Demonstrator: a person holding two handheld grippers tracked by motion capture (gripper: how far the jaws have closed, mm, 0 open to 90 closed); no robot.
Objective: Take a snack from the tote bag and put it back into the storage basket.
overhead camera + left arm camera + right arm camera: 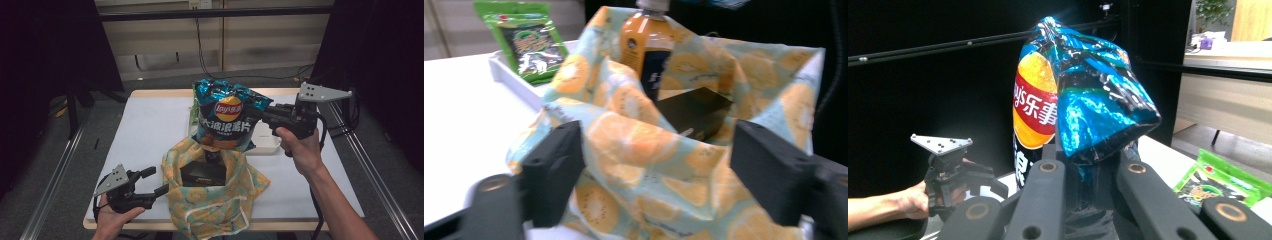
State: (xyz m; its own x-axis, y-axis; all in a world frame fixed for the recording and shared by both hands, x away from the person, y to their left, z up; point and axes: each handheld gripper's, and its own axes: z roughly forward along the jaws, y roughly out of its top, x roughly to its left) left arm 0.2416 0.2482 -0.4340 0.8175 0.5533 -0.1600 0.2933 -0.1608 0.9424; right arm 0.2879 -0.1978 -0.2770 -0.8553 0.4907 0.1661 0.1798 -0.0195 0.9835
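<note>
Jaws, right gripper (265, 114): clamped on one edge of the crisp bag, foil pinched and crumpled between them in the right gripper view. Jaws, left gripper (159, 182): spread wide, nothing held, cloth showing between them without contact at the pads.

Table (145, 135): white top, pale wooden edge, metal rails either side.

Cloth bag (215, 197): pale blue-green with orange fruit slices, standing open-mouthed at the near middle of the table, just beside the left gripper's tips. Same bag (644, 150) close up in the left gripper view.

Crisp bag (227, 116): blue foil, red and yellow logo, held upright in the air above the cloth bag's mouth (lower edge right over the bottle top). Also seen side-on (1083, 110) in the right gripper view.

Tray (265, 142): white, shallow, behind the cloth bag, partly hidden by the crisp bag.

Black box (202, 172): inside the cloth bag, near its front.

Green packet (526, 45): lying in the tray, propped at a slant.

Bottle (646, 47): orange contents, dark label, upright inside the cloth bag behind the black box.

Left gripper again, farther off (950, 172), gripped by a hand, in the right gripper view.
</note>
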